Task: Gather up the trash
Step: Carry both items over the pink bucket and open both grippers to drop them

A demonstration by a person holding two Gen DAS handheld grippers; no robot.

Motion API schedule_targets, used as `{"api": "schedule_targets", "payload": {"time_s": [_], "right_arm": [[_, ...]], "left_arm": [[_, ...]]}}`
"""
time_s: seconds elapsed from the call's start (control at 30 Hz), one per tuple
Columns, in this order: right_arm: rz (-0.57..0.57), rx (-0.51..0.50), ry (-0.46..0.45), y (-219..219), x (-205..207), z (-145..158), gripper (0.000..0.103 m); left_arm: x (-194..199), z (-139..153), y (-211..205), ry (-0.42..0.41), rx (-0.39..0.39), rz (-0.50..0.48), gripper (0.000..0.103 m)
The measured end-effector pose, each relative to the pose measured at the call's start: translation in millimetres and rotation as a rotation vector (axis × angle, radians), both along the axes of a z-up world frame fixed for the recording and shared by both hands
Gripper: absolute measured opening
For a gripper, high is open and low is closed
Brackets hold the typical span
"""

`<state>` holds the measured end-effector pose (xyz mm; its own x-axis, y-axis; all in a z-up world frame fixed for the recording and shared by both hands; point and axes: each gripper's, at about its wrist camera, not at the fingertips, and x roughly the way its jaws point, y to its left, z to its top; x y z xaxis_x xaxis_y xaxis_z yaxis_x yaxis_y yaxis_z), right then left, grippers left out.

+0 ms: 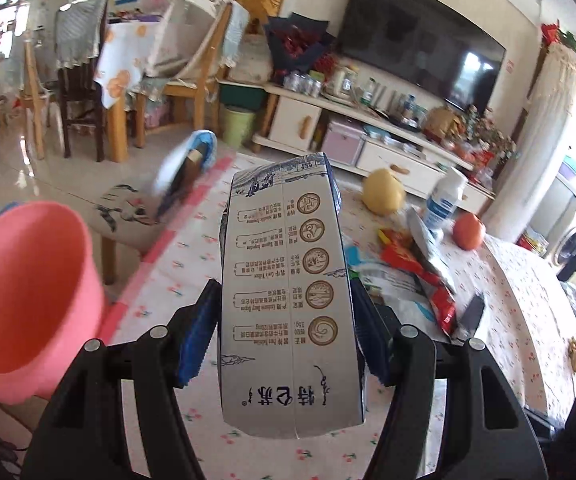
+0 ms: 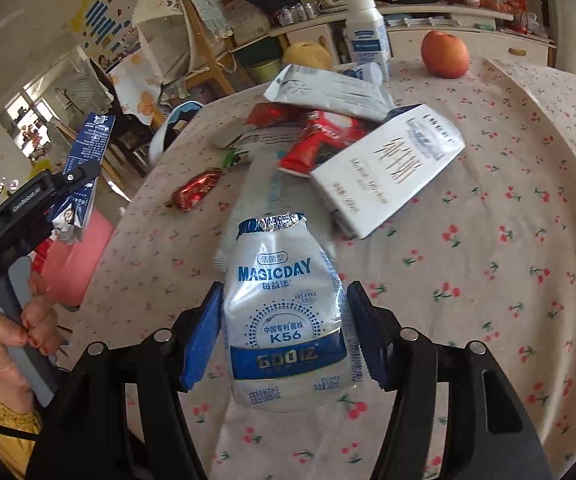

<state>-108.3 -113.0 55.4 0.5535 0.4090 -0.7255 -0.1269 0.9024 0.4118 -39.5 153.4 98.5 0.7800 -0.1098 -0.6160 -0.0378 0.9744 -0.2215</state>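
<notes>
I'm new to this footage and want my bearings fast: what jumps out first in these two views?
Each pair of tongs grips a piece of trash: the left tongs clamp a blue-and-white milk carton, the right tongs a white Magicday yogurt bottle. A pink bucket waits left of the carton, beside the table. Further wrappers and a white carton clutter the cherry-print tablecloth ahead, with an orange-red fruit behind.

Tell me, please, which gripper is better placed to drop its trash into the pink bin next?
Left, probably. The left gripper holds the carton with the pink bin close at its left. The right gripper, shut on the bottle, is over the table, farther from the bin.
</notes>
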Motion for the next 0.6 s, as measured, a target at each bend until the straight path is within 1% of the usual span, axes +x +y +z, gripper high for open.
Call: {"api": "schedule_targets", "payload": {"time_s": [0.07,0.13,0.2,0.27,0.37,0.43,0.5,0.6], "right_arm": [[0.019,0.033,0.001,11.4,0.0,2.6,0.063],[0.037,0.046,-0.011,24.9,1.4,8.3,0.063],[0.060,0.063,-0.026,42.0,5.5,16.1,0.063],[0.094,0.096,-0.039,63.2,12.4,24.7,0.063],[0.168,0.128,-0.069,106.8,26.0,41.5,0.063],[0.225,0.153,-0.089,140.3,36.3,53.3,0.063],[0.275,0.165,-0.114,174.4,47.5,65.0,0.063],[0.347,0.175,-0.144,226.5,67.5,76.3,0.063]], "left_arm": [[-1.8,4.8,13.0,-0.013,0.007,0.044,0.065],[-4.4,9.8,24.0,-0.024,0.034,0.094,0.065],[-6.9,14.0,35.6,-0.035,0.067,0.152,0.065],[-8.5,16.8,52.3,-0.039,0.073,0.218,0.065],[-10.6,20.3,79.1,-0.029,0.088,0.321,0.065],[-13.1,22.5,101.7,-0.022,0.072,0.398,0.065],[-13.8,22.5,124.3,-0.007,0.076,0.469,0.065],[-18.3,20.6,157.9,0.020,0.043,0.562,0.065]]}}
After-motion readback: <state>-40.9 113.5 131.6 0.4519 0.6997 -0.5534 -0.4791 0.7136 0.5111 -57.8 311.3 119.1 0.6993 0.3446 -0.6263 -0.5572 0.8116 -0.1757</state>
